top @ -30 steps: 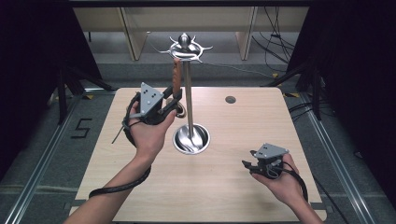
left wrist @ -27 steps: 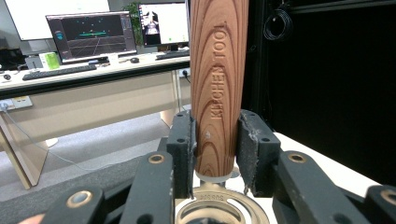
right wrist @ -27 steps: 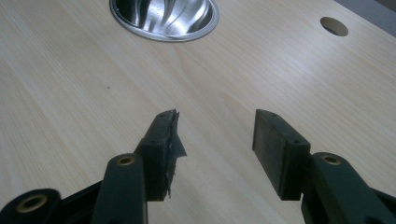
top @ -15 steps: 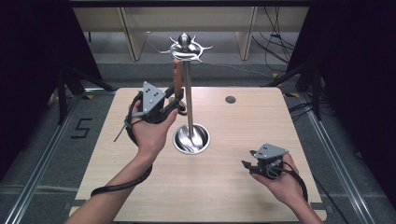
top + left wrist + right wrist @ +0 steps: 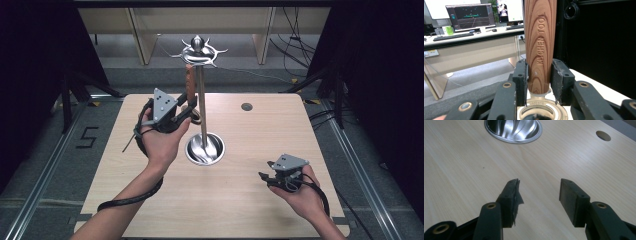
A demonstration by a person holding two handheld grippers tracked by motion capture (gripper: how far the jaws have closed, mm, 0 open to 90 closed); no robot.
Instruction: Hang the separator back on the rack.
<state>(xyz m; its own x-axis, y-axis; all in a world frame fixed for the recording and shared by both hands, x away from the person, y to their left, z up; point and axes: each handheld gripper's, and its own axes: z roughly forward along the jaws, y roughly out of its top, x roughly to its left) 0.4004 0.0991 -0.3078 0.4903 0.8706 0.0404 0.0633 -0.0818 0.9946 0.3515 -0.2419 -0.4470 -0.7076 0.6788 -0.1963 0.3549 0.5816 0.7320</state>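
1. Left gripper [image 5: 186, 107] raised above the left half of the wooden surface [image 5: 150, 200], just beside the metal stand [image 5: 202, 107].
2. Fingers [image 5: 520, 75] of this gripper placed on both sides of a wooden handle [image 5: 540, 45] with the words "KITCHEN TOOL" on it; left finger touching the wood, a thin gap visible at the right finger, so no firm grip seen.
3. Handle upright, hanging from the hooks at the top of the stand [image 5: 199, 50], its lower end between the fingers and above the surface.
4. Round steel base of the stand [image 5: 205, 149] standing near the middle of the surface.
5. Right gripper [image 5: 265, 177] held low over the right front part of the surface, well apart from the stand.
6. Its fingers [image 5: 571, 200] open, with bare wood between them and nothing held.
7. Small round hole [image 5: 246, 106] in the surface behind the stand, toward the right.
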